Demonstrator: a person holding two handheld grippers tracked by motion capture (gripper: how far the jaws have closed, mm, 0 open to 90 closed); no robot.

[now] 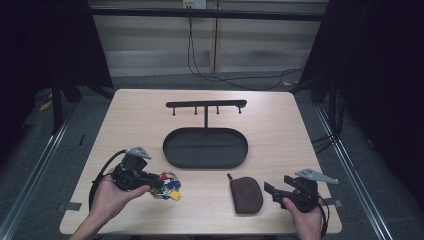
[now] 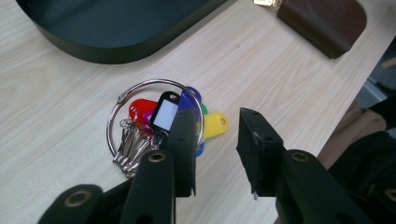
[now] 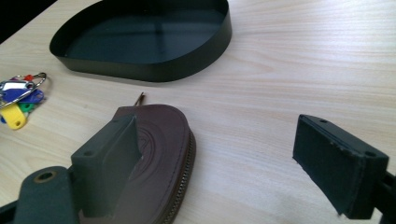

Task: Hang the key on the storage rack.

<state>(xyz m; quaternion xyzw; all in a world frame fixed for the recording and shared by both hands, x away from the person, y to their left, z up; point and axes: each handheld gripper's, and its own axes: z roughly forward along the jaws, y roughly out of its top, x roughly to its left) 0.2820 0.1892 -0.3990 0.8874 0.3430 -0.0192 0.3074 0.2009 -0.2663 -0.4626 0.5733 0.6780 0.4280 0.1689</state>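
A metal key ring [image 2: 122,100] with several coloured tags [image 1: 170,186] lies on the wooden table, front left. My left gripper [image 2: 215,140] hovers open just above it, one jaw over the tags, nothing held. In the high view the left gripper [image 1: 156,183] points right at the keys. A brown zipped pouch [image 1: 246,195] lies front centre. My right gripper [image 3: 219,154] is open wide beside the pouch [image 3: 163,149], one jaw above its edge, the other over bare table. In the high view the right gripper [image 1: 271,190] sits just right of the pouch.
A black oval tray [image 1: 175,156] sits mid-table, its wall also in the gripper views [image 2: 93,49] [image 3: 154,72]. A black rack with hooks [image 1: 206,105] stands on a post at its far side. The keys [image 3: 18,100] lie left of the pouch. The table's front edge is close.
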